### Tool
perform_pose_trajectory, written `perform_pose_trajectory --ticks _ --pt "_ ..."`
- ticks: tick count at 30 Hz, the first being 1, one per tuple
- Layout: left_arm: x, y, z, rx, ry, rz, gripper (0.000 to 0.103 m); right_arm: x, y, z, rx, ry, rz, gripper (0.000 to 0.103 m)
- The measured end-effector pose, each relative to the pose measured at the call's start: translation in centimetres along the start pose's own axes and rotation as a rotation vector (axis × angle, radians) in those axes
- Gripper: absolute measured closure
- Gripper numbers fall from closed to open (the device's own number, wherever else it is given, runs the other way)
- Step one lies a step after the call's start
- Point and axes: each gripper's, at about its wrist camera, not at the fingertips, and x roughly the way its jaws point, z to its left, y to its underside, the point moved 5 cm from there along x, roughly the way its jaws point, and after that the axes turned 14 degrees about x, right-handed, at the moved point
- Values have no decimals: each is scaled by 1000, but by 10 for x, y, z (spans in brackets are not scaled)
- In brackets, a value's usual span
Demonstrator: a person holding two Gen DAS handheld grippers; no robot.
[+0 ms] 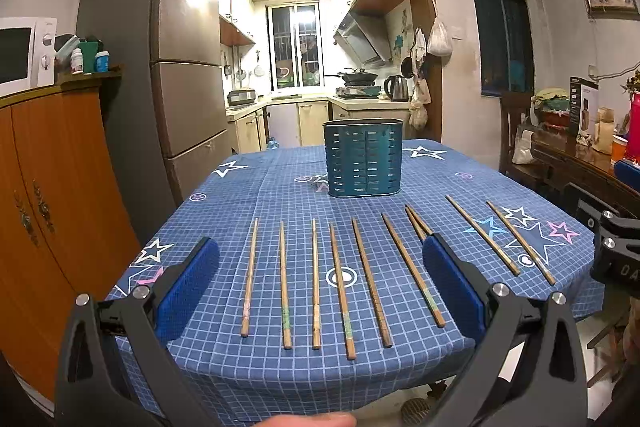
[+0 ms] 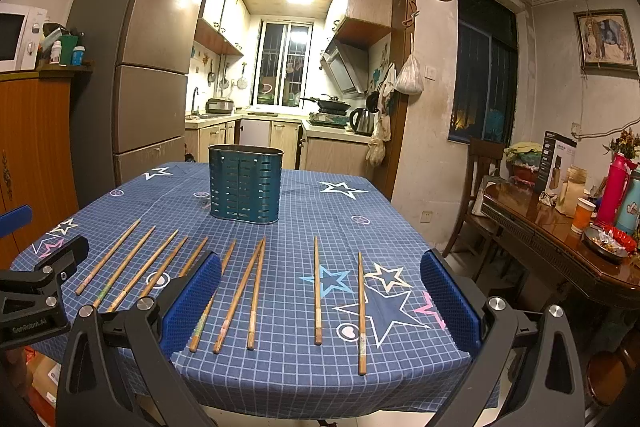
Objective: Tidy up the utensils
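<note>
Left wrist view: the left tool (image 1: 320,291) is being held wide open above the near edge of the worktop (image 1: 240,379), gripping nothing. Ten chopsticks (image 1: 341,289) are lying in a row on the blue checked cloth, and a teal holder (image 1: 363,157) is standing upright behind them. The right tool (image 2: 320,303) is likewise being held open and empty over the row's right end (image 2: 317,289).

Both wrist views face the kitchen from the table's (image 1: 240,187) near edge, sharing its chopsticks (image 2: 317,291).
</note>
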Motion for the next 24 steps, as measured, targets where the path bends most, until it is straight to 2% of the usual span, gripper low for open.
perform_pose_trajectory --ticks 24 --pt "1 0 0 -7 25 -4 5 0 3 -1 -1 -1 3 3"
